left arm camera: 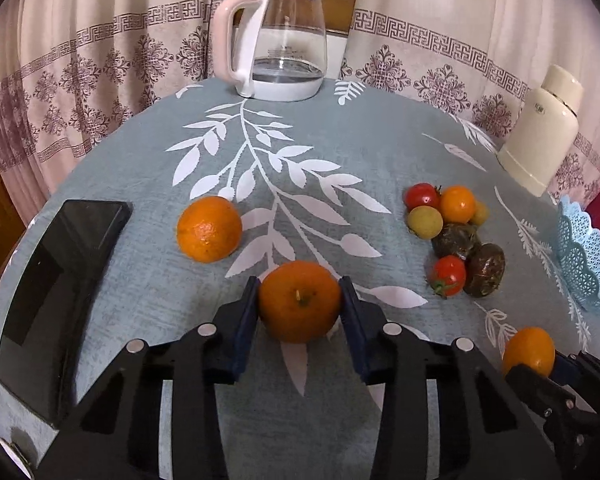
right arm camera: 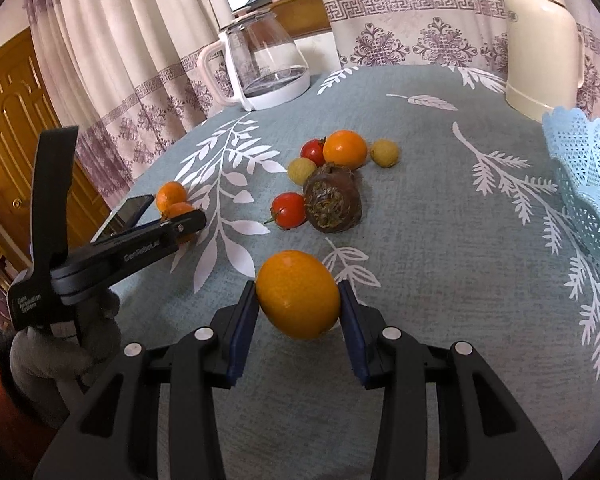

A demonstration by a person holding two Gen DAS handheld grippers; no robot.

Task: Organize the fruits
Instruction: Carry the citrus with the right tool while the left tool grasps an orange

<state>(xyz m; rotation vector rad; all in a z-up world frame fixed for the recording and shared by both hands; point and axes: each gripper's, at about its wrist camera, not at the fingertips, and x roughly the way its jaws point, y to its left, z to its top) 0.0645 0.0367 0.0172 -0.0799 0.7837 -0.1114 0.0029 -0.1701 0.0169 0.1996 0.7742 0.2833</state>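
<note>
My left gripper [left arm camera: 300,300] is shut on an orange [left arm camera: 299,301] just above the tablecloth. A second orange [left arm camera: 209,228] lies to its left. My right gripper [right arm camera: 299,302] is shut on a smooth orange citrus [right arm camera: 299,300]; it also shows in the left wrist view [left arm camera: 529,351]. A pile of small fruits lies ahead: red tomatoes [right arm camera: 288,210], an orange one [right arm camera: 345,149], yellow ones [right arm camera: 385,153] and dark brown fruits [right arm camera: 332,199]. A light blue lace basket [right arm camera: 584,176] stands at the right edge.
A glass kettle with pink handle [left arm camera: 276,40] stands at the table's far edge. A cream flask [left arm camera: 544,132] stands far right. A black phone [left arm camera: 56,300] lies at the left edge. Curtains hang behind the round table.
</note>
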